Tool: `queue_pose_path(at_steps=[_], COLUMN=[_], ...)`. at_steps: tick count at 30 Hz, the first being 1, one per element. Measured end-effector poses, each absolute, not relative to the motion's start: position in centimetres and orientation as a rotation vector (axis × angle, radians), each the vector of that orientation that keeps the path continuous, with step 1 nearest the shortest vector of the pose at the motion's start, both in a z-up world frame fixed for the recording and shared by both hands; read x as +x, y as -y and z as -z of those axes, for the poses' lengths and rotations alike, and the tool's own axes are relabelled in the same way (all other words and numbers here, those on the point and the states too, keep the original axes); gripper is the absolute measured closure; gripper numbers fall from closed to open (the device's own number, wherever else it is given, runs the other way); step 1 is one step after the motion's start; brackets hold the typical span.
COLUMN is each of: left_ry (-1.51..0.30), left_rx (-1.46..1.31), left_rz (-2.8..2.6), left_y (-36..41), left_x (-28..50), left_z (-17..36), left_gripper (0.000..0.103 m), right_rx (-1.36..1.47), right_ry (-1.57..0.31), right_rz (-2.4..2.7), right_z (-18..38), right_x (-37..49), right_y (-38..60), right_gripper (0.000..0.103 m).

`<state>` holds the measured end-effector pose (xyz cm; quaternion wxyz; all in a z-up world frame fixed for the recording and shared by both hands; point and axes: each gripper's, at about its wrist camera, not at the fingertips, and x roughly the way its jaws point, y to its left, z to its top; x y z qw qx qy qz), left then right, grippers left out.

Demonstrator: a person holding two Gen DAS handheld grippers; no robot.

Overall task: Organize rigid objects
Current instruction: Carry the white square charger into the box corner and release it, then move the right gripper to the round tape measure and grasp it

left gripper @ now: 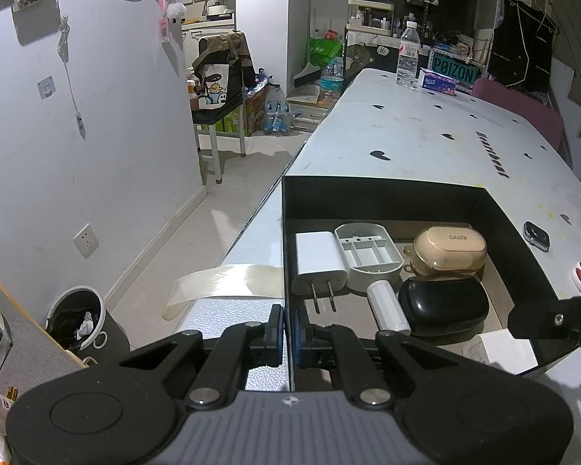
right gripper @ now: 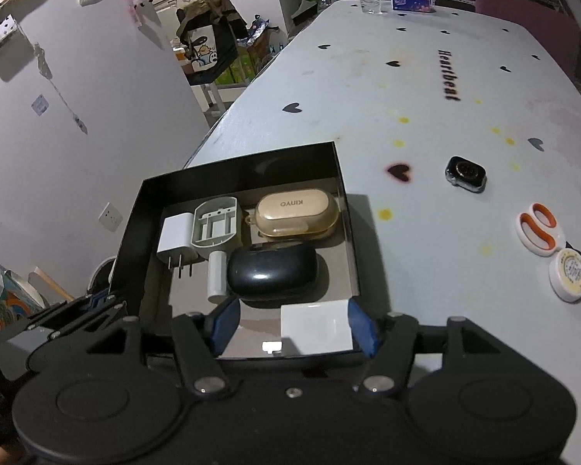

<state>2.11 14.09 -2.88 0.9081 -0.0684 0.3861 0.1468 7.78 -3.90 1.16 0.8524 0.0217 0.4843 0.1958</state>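
Note:
A black open box point(right gripper: 341, 178) stands on the white table and also shows in the left wrist view point(left gripper: 387, 190). It holds a white charger plug point(right gripper: 174, 240), a grey plastic tray point(right gripper: 215, 228), a beige earbud case point(right gripper: 296, 211), a black oval case point(right gripper: 271, 275) and a white cylinder point(right gripper: 217, 277). My left gripper point(left gripper: 288, 333) is shut on the box's left wall. My right gripper point(right gripper: 294, 327) is open over the box's near end, with a white box point(right gripper: 315, 327) between its fingers, beside the right pad point(right gripper: 362, 329).
On the table right of the box lie a smartwatch body point(right gripper: 466, 174), orange-handled scissors point(right gripper: 536, 228) and a round white tin point(right gripper: 569, 275). A water bottle point(left gripper: 406, 56) and a tissue pack point(left gripper: 439, 81) stand at the far end. A strip of tape point(left gripper: 220, 283) hangs off the table's left edge.

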Motion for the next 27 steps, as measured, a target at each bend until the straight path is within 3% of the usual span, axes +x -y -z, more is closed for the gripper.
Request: queue_pose_path(at_steps=[17, 23, 27], left_ry=[-0.797, -0.797, -0.797], left_rx=[-0.141, -0.14, -0.142], left_rz=[-0.303, -0.303, -0.303], left_y=[-14.1, -14.1, -14.1], left_x=[2.1, 2.1, 2.1], left_z=[2.8, 2.8, 2.8], left_gripper=[0.098, 0.098, 0.098], right_rx=[0.036, 0.066, 0.105], right_ry=[-0.884, -0.805, -0.808], right_rz=[-0.427, -0.305, -0.223], right_z=[-3.9, -4.9, -4.5], right_x=[7.6, 9.4, 11.2], right_y=[5.8, 9.5, 12.3], right_gripper=[0.035, 0.024, 0.008])
